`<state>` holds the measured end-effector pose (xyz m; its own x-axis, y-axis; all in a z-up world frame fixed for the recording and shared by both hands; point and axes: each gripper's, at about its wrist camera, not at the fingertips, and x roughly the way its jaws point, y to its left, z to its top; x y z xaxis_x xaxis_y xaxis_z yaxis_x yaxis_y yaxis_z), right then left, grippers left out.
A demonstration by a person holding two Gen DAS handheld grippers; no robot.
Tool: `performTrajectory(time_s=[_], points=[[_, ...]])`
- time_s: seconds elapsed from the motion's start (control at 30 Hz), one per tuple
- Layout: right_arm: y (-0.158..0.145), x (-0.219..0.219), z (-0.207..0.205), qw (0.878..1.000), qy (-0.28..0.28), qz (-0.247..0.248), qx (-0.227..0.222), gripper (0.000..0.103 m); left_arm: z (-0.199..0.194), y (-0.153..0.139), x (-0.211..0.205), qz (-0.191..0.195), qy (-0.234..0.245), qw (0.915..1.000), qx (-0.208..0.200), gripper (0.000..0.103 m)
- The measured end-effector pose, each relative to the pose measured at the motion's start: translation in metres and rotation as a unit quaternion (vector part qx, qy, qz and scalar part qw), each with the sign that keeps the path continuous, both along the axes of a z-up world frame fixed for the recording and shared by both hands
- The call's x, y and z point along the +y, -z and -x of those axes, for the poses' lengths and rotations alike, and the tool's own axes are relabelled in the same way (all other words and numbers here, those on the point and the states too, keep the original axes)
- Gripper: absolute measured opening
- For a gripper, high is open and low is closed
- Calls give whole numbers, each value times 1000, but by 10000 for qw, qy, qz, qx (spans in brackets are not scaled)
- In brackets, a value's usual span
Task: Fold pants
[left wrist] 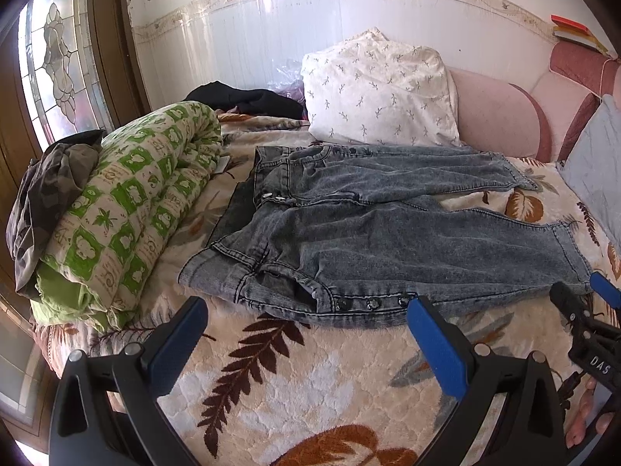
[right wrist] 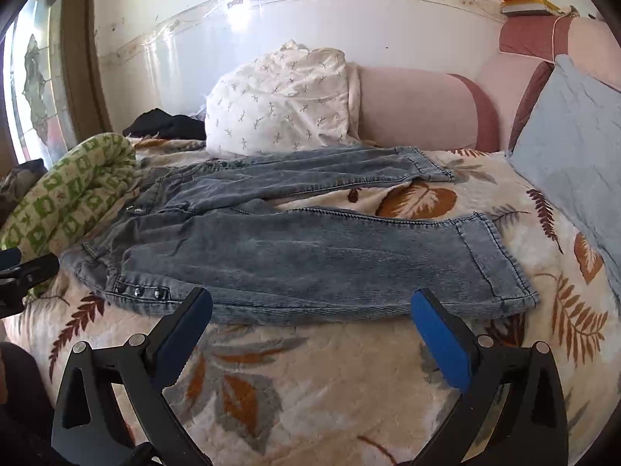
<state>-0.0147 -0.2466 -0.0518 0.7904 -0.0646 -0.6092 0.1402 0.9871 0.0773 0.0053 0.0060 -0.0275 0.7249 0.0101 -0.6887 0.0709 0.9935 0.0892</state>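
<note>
Grey-blue jeans (left wrist: 388, 233) lie spread flat on the leaf-patterned bed cover (left wrist: 310, 388), waistband to the left, both legs pointing right and slightly apart. My left gripper (left wrist: 308, 310) is open just in front of the waistband's near corner with its row of studs, holding nothing. My right gripper (right wrist: 312, 303) is open at the near edge of the closer leg (right wrist: 310, 260), nothing between its blue pads (right wrist: 438, 334). The right gripper (left wrist: 582, 295) also shows at the right edge of the left wrist view, near the leg's hem.
A rolled green-and-white quilt (left wrist: 128, 209) with dark clothes on top lies left of the jeans. A white pillow (left wrist: 376, 89) and pink headboard (left wrist: 500, 116) stand behind. A pale blue pillow (right wrist: 574, 147) leans at the right. Black clothing (left wrist: 248, 101) sits at the back.
</note>
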Motion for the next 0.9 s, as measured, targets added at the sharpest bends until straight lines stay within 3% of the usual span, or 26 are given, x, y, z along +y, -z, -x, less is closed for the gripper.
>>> performTrajectory(time_s=[0.47, 0.6, 0.77, 0.9], points=[[-4, -20, -3, 9994, 250, -243, -32, 103, -7, 14, -2, 98, 209, 9995, 214, 103], [-11, -62, 9, 9951, 855, -464, -192, 103, -16, 13, -16, 190, 511, 9981, 292, 103], [-11, -140, 39, 9768, 1842, -1022, -391, 103, -32, 14, -43, 116, 769, 9964, 327, 103], [3, -185, 41, 9691, 2091, -1310, -53, 103, -43, 20, -61, 85, 911, 9951, 380, 103]])
